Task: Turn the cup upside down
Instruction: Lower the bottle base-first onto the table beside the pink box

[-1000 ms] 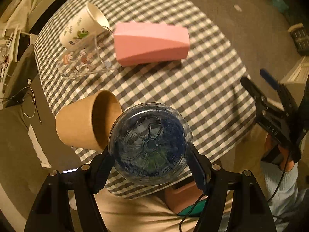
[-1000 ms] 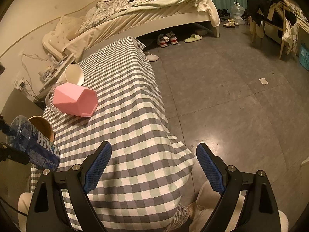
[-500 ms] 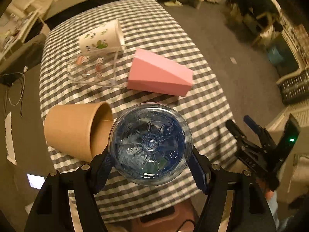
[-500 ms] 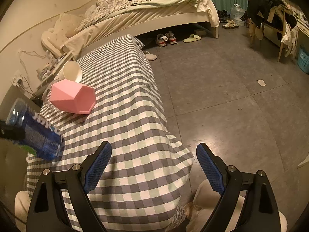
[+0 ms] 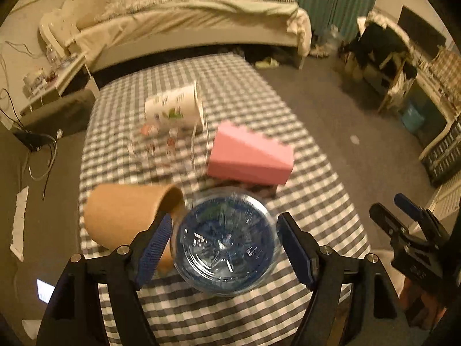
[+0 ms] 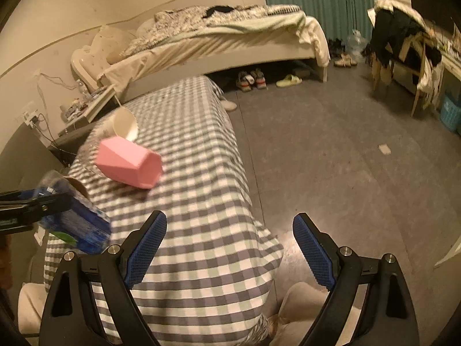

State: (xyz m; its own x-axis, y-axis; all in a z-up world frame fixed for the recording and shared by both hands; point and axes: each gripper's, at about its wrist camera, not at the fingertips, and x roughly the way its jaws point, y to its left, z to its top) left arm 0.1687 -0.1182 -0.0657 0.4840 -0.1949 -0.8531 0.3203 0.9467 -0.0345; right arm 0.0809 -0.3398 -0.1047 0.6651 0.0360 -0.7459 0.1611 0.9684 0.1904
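Three cups lie on their sides on the checked tablecloth (image 5: 311, 201): a brown paper cup (image 5: 124, 219) at the near left, a pink faceted cup (image 5: 247, 158) in the middle, and a white printed paper cup (image 5: 173, 109) resting on a clear glass mug (image 5: 161, 147). My left gripper (image 5: 224, 219) is open around the base of a blue water bottle (image 5: 224, 248), with a thin gap at each pad. In the right wrist view the bottle (image 6: 75, 225) hangs tilted over the table's near left corner. My right gripper (image 6: 227, 248) is open and empty, off the table's near right edge.
A bed (image 6: 230, 34) stands behind the table, with shoes (image 6: 250, 79) on the floor beside it. A chair piled with clothes (image 6: 403, 43) is at the right. Cables and a low shelf (image 5: 43, 86) lie left of the table. A person's lap is below the grippers.
The left gripper has swung up from looking down at the table to looking across it. Its jaws have widened a little, and the bottle now sits loose and farther out. The right gripper stays open.
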